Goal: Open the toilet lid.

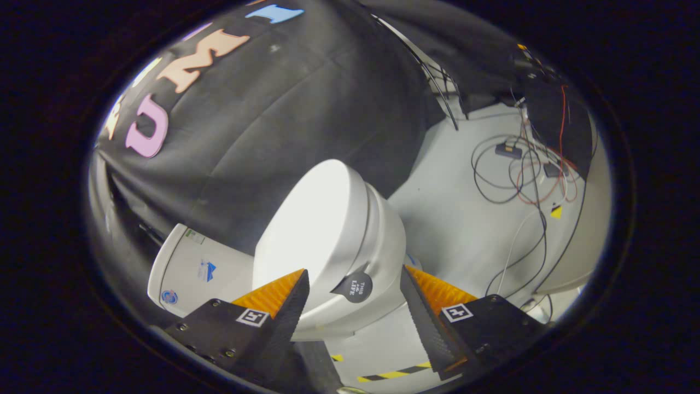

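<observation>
**Lining up on the front lip of a closed lid**

Because the lid has to swing up from its free front edge, we hold the gripper (353, 295) low and close to the glossy white ceramic toilet (377, 241), with that edge sitting in the gap between the fingers. The fingers stand spread apart and grip nothing; one finger (284, 306) lies over the near side of the smooth white plastic toilet lid (306, 230), the other sits beside the bowl's outer flank. Whether either touches the toilet we cannot tell.

The lid is down, flat on the seat, so the task is not yet begun. A small round dark tab with white lettering (354, 287) hangs over the front rim, just ahead of the fingers and between them; we judge it to be a pull handle stuck there to give the fingers something thin to pinch, since the lid's own lip looks slick and rounded.

Beyond the lid, the white tank (191, 268) backs against the black cloth wall, which leaves the hinge on the far side and the front as the only sensible approach. On the pale floor (465, 230) beside the toilet lie loose black, white and red cables (519, 175), well apart from our path.

Next, in our judgement, we close on the tab and lift in an arc towards the tank; a shallow pinch could slip off.
</observation>
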`<state>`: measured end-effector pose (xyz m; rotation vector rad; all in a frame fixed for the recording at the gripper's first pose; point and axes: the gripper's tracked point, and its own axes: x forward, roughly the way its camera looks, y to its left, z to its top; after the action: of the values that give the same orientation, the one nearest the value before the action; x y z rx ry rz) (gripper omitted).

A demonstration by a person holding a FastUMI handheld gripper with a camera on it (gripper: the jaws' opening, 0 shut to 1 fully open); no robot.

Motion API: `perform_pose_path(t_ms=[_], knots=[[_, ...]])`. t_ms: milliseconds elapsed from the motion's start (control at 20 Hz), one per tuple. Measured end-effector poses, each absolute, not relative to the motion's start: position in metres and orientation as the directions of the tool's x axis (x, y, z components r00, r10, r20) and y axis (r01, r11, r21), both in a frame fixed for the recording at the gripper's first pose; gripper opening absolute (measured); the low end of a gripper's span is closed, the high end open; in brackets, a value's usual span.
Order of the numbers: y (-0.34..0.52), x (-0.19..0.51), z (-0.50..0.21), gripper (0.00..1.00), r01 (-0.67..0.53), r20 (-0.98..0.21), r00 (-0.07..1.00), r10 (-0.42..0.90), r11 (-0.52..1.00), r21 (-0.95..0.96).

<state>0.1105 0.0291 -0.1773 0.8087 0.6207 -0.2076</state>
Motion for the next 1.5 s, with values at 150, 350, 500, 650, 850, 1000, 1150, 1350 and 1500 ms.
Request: perform_pose_path(t_ms=[150,350,500,650,850,1000,1150,1350,1500], knots=[[0.035,0.116,-0.193,0.97,0.435,-0.626,0.774,0.091,0.641,0.632],[0.041,0.123,-0.2,0.97,0.452,-0.636,0.761,0.131,0.597,0.663],[0.049,0.13,-0.205,0.97,0.448,-0.636,0.756,0.159,0.583,0.678],[0.057,0.133,-0.208,0.97,0.443,-0.636,0.747,0.191,0.57,0.692],[0.063,0.137,-0.216,0.6,0.452,-0.643,0.734,0.217,0.55,0.702],[0.059,0.133,-0.224,0.49,0.483,-0.673,0.711,0.204,0.554,0.678],[0.063,0.135,-0.227,0.14,0.5,-0.659,0.721,0.216,0.497,0.71],[0.061,0.136,-0.217,0.14,0.454,-0.642,0.729,0.239,0.533,0.714],[0.06,0.134,-0.229,0.02,0.48,-0.666,0.715,0.213,0.543,0.689]])
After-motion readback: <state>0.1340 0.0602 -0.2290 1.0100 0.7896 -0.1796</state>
